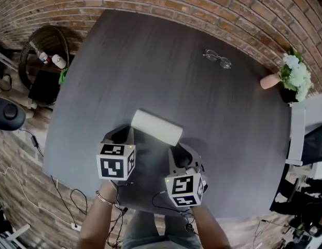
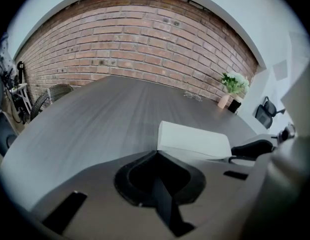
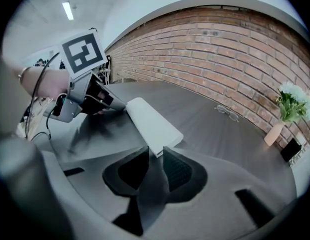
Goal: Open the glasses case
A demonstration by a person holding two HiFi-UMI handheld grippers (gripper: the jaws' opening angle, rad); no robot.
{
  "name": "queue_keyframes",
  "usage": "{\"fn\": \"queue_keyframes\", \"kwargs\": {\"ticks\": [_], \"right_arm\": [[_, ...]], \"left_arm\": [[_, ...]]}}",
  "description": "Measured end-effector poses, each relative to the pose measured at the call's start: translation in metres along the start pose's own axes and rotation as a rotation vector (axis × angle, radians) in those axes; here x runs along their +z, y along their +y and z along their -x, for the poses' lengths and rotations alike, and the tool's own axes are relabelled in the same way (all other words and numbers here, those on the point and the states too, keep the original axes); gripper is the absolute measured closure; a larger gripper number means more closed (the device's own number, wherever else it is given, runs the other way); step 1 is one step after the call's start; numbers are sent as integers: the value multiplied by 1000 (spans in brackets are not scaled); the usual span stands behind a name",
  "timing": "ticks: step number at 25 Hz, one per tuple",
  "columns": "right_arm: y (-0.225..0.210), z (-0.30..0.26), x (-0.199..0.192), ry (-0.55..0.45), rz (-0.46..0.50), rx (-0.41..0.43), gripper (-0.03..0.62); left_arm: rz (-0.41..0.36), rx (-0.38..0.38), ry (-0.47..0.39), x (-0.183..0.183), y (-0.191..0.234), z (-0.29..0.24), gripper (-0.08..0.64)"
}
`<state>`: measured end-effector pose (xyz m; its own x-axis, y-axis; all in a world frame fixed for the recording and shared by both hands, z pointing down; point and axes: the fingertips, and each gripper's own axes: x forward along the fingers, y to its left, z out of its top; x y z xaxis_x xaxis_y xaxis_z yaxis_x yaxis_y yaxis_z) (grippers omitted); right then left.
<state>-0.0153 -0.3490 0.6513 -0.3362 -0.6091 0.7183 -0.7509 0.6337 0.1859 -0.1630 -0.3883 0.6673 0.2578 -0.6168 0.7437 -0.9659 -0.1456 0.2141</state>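
A dark grey, wood-grained table with rounded corners (image 1: pixel 150 61) is seen from above, set against a brick wall. A white, oblong, hard-shelled glasses case (image 1: pixel 156 126) is laid flat on it near the front edge, set at a slant. A pair of thin-rimmed clear spectacles (image 1: pixel 218 59) is placed toward the far side, well apart from the case. At the far right corner, a pale pink vase of white flowers and green leaves (image 1: pixel 269 81) is stood, with a small black block (image 1: pixel 288 95) just beside it.

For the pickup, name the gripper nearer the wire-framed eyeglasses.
Right. The right gripper, on the white glasses case, sits slightly left of the eyeglasses; the left gripper is much farther left.
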Motion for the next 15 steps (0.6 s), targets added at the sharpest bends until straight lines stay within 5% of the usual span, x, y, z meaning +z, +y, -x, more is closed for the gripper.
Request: {"fn": "queue_keyframes", "kwargs": {"ticks": [15], "right_arm": [[-5, 0, 5, -15, -22, -38, 514]], "left_arm": [[-29, -40, 56, -2, 0, 0, 565]]}}
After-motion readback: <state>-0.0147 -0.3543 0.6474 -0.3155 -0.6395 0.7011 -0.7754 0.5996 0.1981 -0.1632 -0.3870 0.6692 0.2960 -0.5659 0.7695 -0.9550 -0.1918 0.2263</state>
